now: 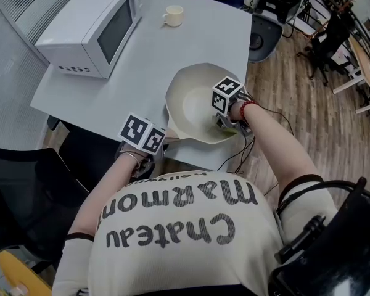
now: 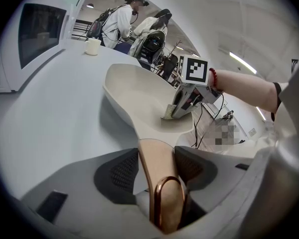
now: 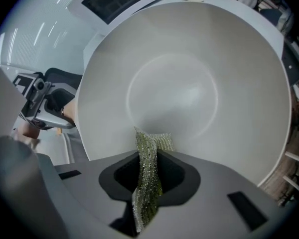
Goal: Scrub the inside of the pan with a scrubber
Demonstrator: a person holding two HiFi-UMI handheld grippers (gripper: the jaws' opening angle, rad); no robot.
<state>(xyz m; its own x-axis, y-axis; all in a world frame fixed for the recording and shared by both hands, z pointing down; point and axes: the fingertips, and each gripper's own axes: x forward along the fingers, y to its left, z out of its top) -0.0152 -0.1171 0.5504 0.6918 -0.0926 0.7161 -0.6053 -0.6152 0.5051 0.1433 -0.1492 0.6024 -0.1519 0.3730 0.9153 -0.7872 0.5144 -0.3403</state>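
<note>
Room: an office with a wooden floor (image 1: pixel 314 122) is showing down the right side of the head view, and two people (image 2: pixel 119 19) are standing far off at the top of the left gripper view.
Table: a grey table (image 1: pixel 172 54) is filling the upper middle of the head view.
Microwave: a white microwave (image 1: pixel 92 26) is sitting at the table's upper left, its door facing right in the frame.
Cup: a white cup (image 1: pixel 173 15) is standing near the top centre, well apart from the pan.
Chair: a black chair (image 1: pixel 24 190) is showing at the lower left, beside the person's sleeve.
Pan: a cream pan (image 1: pixel 194 100) is lying at the table's near right corner, in the centre of the head view, with its tan handle (image 2: pixel 159 168) pointing to the lower left.
Left gripper: the left gripper (image 2: pixel 157 171) is clamping the handle, a pad pressing on each side of it, at the bottom centre of its own view.
Right gripper: the right gripper (image 3: pixel 148 176) is reaching down into the pan at the side nearest the person, its fingers pinching a green scrubber (image 3: pixel 149 153) between them.
Scrubber: its free end is sticking out past the fingertips and lying against the pan's inner wall, close to the near rim and below the flat bottom in the right gripper view.
</note>
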